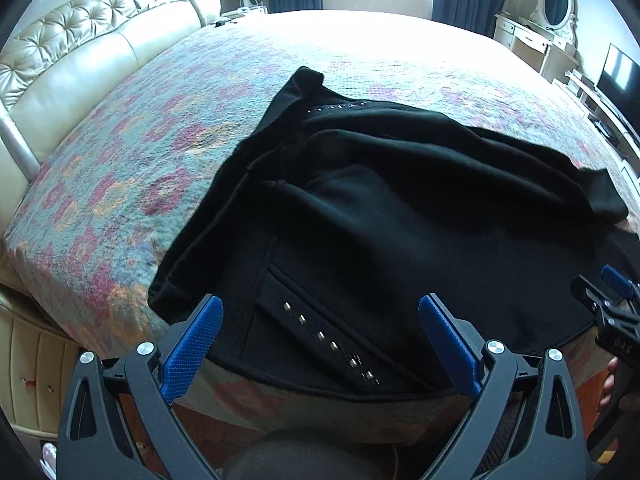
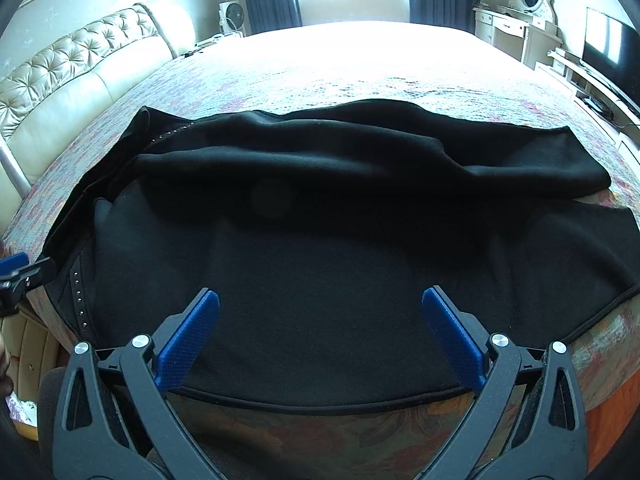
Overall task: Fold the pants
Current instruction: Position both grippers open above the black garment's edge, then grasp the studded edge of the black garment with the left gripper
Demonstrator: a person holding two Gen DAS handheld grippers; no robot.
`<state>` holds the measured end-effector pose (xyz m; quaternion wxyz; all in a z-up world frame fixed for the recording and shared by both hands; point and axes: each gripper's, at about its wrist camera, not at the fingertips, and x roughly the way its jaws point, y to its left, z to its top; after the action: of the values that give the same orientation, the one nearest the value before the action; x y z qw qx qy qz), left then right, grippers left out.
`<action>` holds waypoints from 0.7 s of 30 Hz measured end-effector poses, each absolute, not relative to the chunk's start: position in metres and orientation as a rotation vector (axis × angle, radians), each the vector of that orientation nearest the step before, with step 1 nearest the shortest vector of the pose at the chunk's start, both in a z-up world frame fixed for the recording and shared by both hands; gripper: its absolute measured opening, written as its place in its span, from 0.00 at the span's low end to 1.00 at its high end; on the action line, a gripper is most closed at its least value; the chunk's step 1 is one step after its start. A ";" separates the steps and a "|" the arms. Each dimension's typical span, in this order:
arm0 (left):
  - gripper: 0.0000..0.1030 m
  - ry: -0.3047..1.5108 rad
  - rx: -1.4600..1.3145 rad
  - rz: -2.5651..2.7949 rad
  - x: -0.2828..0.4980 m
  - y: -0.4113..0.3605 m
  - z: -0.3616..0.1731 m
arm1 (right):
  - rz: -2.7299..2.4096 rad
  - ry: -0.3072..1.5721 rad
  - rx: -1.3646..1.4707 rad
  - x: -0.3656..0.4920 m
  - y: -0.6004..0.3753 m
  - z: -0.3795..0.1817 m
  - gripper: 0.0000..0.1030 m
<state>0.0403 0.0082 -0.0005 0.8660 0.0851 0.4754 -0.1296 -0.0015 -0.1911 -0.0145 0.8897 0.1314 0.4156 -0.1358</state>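
Black pants (image 1: 380, 216) lie spread across the near part of the bed, rumpled, with a row of metal studs (image 1: 328, 340) near the front edge. One part is folded over toward the far side (image 2: 360, 152). My left gripper (image 1: 320, 312) is open just above the pants' near hem at their left end. My right gripper (image 2: 320, 308) is open over the near hem further right, with nothing between its fingers. The right gripper also shows at the right edge of the left wrist view (image 1: 612, 304).
The bed carries a flowered quilt (image 1: 132, 152) with a tufted cream headboard (image 1: 92, 40) on the left. A dresser with an oval mirror (image 1: 556, 4) and a television (image 1: 622, 76) stand at the right. A fan (image 2: 232, 16) sits by the window.
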 end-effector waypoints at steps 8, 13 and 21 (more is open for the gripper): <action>0.95 0.883 0.274 -0.221 0.132 -0.002 0.013 | -0.234 0.849 0.221 0.018 -0.188 -0.011 0.98; 0.95 0.881 0.359 -0.151 0.208 -0.027 -0.006 | -0.181 0.934 0.265 0.025 -0.184 -0.029 0.98; 0.95 0.934 0.422 -0.119 0.273 -0.035 -0.044 | -0.153 1.006 0.338 0.026 -0.183 -0.046 0.98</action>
<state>0.2726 -0.0352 -0.0445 0.8698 0.2018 0.4465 -0.0569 0.0256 -0.1829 -0.0464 0.8597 0.1612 0.4791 -0.0729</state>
